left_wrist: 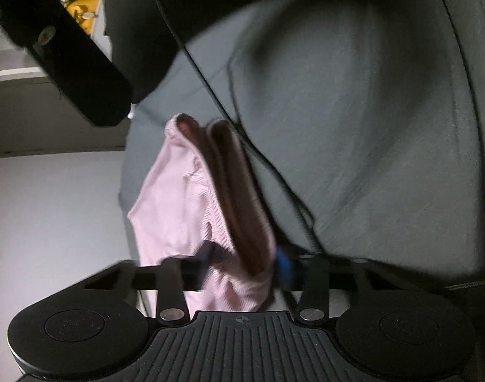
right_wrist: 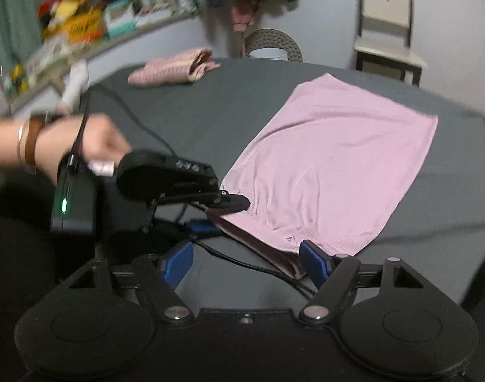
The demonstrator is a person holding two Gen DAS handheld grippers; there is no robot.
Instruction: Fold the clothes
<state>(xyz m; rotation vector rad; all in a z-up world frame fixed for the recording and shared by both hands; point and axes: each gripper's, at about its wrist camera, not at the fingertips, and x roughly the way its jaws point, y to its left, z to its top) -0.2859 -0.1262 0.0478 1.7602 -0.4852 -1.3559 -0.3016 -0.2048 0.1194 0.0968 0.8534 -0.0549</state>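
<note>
My left gripper (left_wrist: pixel 242 264) pinches the pink top (right_wrist: pixel 331 162) at lower centre; my right gripper (right_wrist: pixel 245 259) stands wide at its near edge on the grey surface (right_wrist: pixel 185 102).

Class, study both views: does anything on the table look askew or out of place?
Black cables trail across the grey table beside the pink garment, under its gripped hem, where they could snag a fold. Otherwise nothing stands out.

The left wrist view sits tight against the pink garment (left_wrist: pixel 178 210), facing the person's grey clothing (left_wrist: pixel 354 127). The right wrist view looks from farther back, down across the table (right_wrist: pixel 178 102) holding that garment (right_wrist: pixel 331 165), toward the wall. Both share the garment.
</note>
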